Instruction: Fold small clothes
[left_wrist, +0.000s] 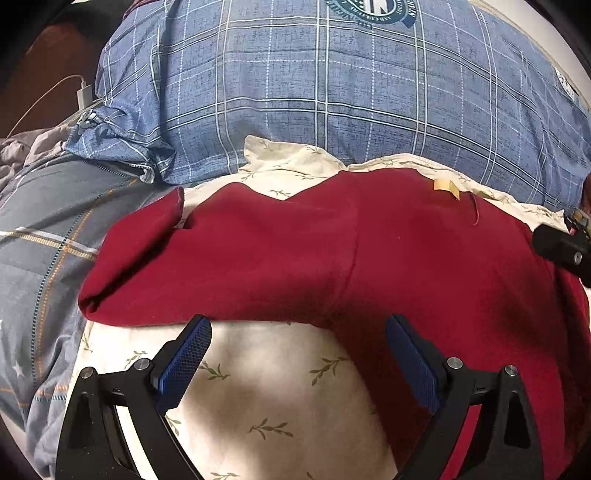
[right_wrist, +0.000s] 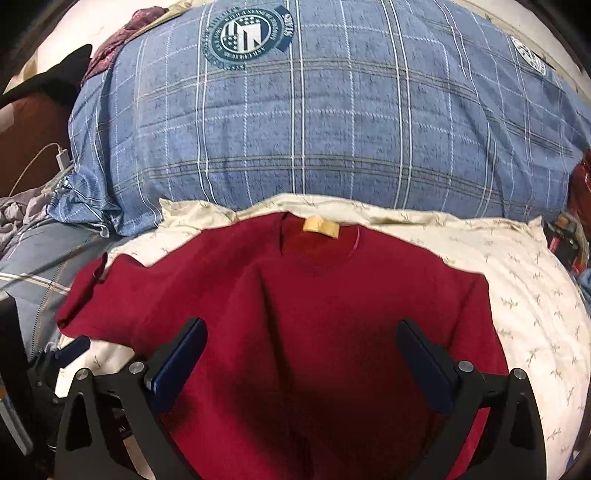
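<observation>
A dark red top (right_wrist: 314, 314) lies flat on a cream sheet with a leaf print (right_wrist: 535, 295), just in front of a big blue checked pillow (right_wrist: 314, 129). Its neck with a yellow label (right_wrist: 320, 227) points to the pillow. One sleeve (left_wrist: 147, 229) is spread to the left side; the other sleeve cannot be seen, and the lower hem is cut off by the picture edge.

The left gripper (left_wrist: 298, 336) hovers with its jaws wide apart near the lower edge of the sleeve, holding nothing. The right gripper (right_wrist: 301, 339) is also spread wide, over the body of the top. Whether the fingertips touch the cloth is hard to tell. A white charger (left_wrist: 84, 96) is partly hidden behind the pillow.
</observation>
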